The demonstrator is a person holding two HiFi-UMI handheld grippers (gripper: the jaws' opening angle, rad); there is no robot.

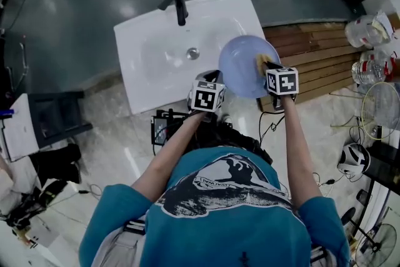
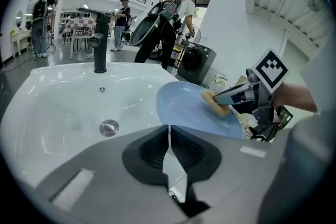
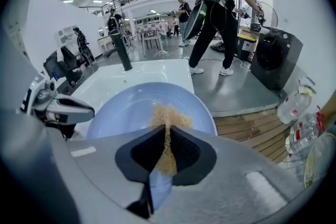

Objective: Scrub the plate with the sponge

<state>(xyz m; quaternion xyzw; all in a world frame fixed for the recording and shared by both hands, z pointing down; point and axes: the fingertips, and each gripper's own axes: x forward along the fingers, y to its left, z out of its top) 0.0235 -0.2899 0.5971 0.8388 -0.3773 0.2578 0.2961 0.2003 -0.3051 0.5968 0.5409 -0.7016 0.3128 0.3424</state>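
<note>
A light blue plate (image 1: 240, 65) hangs tilted over the right edge of the white sink (image 1: 156, 53). My left gripper (image 1: 215, 77) is shut on the plate's near-left rim; in the left gripper view the thin rim (image 2: 189, 107) runs straight into the closed jaws (image 2: 169, 131). My right gripper (image 1: 270, 67) is shut on a tan sponge (image 1: 262, 60) that presses on the plate's face at its right side. In the right gripper view the sponge (image 3: 168, 115) sticks out past the jaws (image 3: 167, 136) onto the plate (image 3: 126, 107).
A black faucet (image 1: 178, 4) stands at the sink's far edge, with the drain (image 1: 193, 54) in the middle of the basin. Wooden decking (image 1: 312, 53), plastic bottles (image 1: 369, 31) and a fan (image 1: 381, 109) lie to the right. People stand beyond the sink.
</note>
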